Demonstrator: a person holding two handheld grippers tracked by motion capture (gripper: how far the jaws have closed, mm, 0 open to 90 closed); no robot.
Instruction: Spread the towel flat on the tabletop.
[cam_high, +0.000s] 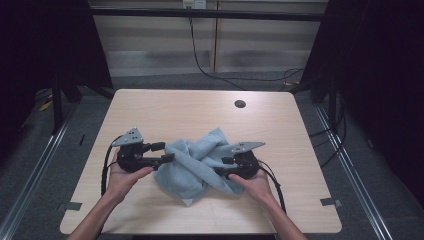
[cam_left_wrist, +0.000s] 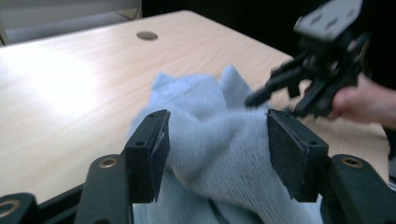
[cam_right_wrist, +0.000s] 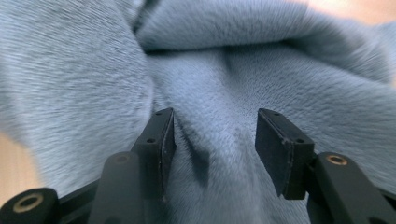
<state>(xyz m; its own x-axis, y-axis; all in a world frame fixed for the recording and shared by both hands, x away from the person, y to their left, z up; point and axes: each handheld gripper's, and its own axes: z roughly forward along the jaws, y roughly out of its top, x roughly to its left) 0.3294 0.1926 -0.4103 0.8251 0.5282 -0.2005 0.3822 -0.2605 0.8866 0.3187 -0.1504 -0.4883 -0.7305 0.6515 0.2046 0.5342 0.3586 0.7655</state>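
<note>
Plain unlabelled blue cloth (cam_high: 197, 165)

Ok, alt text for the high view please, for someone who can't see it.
A crumpled light blue cloth lies near the front of a pale wooden table, with a person's hands holding a black two-jaw gripper at each side. The left gripper and right gripper both point inward at the cloth, jaws open.

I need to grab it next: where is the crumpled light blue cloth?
In the high view the crumpled light blue cloth lies on the wooden table's near half, between the left gripper and right gripper.
</note>
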